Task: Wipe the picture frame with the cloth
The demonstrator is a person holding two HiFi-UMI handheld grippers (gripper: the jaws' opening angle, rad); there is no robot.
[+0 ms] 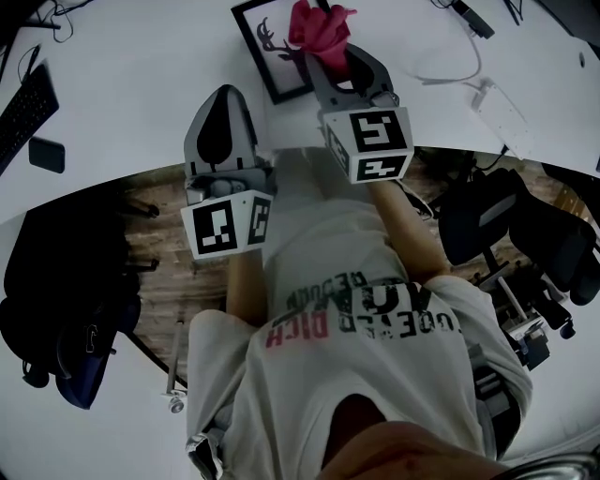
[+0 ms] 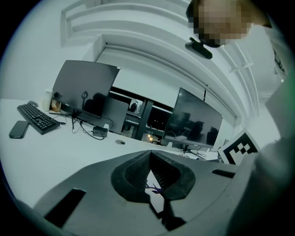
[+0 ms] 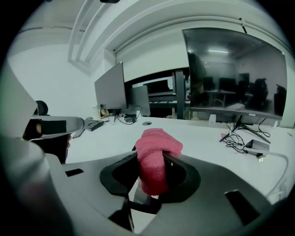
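A black picture frame (image 1: 265,58) with a deer print lies flat on the white desk, near its front edge. My right gripper (image 1: 326,52) hovers over the frame's right side, shut on a bunched pink cloth (image 1: 317,26). In the right gripper view the pink cloth (image 3: 154,159) sticks up and hangs down between the jaws of the right gripper (image 3: 154,154). My left gripper (image 1: 224,94) sits just left of the frame, shut and empty. In the left gripper view the left gripper (image 2: 150,154) has its tips touching, and a sliver of the print shows below them.
A keyboard (image 1: 23,108) and a phone (image 1: 47,155) lie at the desk's left. Cables and a white power strip (image 1: 497,108) lie to the right. Two monitors (image 2: 85,90) (image 2: 193,120) stand at the back. Office chairs (image 1: 525,234) (image 1: 66,309) flank the person.
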